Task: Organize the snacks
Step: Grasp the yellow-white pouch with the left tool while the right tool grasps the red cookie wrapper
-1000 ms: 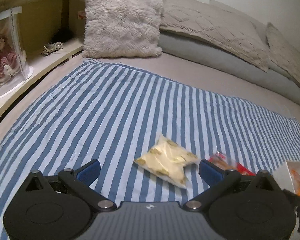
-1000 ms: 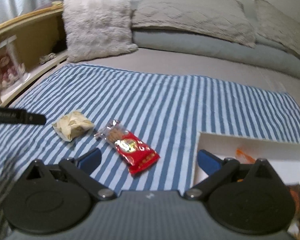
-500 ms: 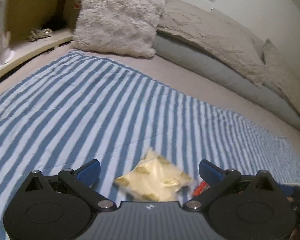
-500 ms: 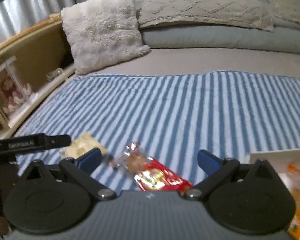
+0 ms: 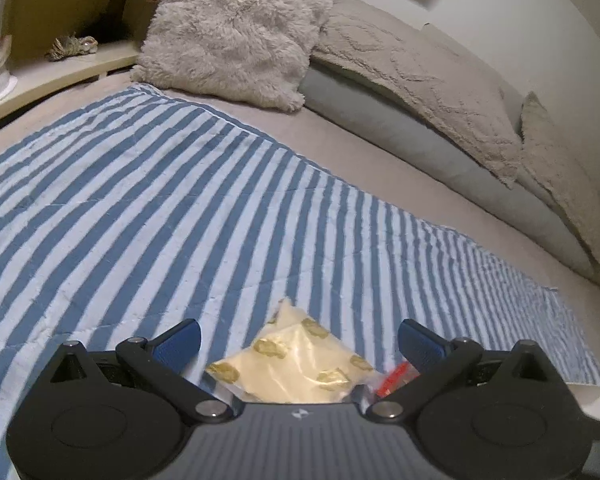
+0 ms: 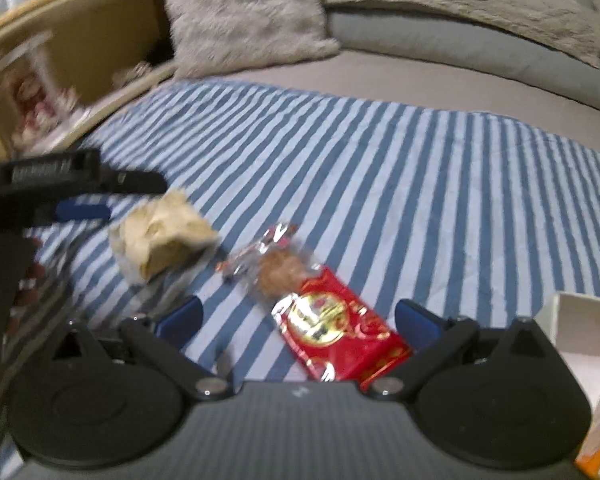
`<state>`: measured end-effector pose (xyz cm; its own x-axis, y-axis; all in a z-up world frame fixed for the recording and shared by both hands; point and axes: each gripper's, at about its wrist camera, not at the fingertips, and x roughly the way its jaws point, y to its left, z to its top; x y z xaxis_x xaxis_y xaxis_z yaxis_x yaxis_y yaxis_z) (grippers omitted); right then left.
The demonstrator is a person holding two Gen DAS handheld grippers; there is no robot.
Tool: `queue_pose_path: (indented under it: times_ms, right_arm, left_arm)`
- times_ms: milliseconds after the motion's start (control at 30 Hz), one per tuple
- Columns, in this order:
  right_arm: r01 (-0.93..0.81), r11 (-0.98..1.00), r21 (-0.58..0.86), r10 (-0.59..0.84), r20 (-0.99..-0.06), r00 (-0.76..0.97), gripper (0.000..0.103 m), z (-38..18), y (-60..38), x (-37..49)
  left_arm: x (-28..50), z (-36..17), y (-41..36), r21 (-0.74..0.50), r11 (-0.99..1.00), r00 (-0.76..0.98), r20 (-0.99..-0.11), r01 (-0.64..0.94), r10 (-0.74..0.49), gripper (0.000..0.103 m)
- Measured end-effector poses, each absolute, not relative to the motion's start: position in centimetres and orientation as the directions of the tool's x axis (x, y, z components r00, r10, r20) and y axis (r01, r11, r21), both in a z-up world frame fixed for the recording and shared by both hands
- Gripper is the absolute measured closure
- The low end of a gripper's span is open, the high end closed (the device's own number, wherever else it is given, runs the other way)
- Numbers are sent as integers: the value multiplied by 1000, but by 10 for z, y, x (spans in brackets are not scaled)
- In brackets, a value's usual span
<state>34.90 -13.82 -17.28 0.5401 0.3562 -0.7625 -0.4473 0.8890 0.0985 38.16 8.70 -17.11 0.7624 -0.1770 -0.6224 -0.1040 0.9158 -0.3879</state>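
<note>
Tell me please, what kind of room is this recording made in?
Most likely a bedroom: the snacks lie on a striped blue and white cloth spread over a bed, with a fluffy pillow and grey knitted pillows at its head, and a wooden shelf beside it.

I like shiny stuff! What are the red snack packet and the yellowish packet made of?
The red snack packet looks like glossy plastic or foil film: it glints, and its clear end shows a brown snack. The yellowish packet seems a thin, crinkly plastic wrapper with gold prints, less shiny.
</note>
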Motion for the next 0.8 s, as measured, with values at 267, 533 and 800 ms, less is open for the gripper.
queue_pose_path:
  times_ms: [267, 533, 800]
  right_arm:
    - [-578, 791, 200, 455, -823, 339, 0, -174, -122, 335]
    - [-459, 877, 139, 370, -805, 464, 27, -165, -122, 343]
    - [-445, 886, 132, 339, -838, 427, 50, -162, -132, 347]
  left_arm:
    - [383, -171, 82, -373, 923, 758, -627, -94, -176, 0]
    - [385, -174, 79, -395, 916, 741, -634, -66, -220, 0]
    - [385, -178, 86, -596, 802, 669, -612, -39, -422, 0]
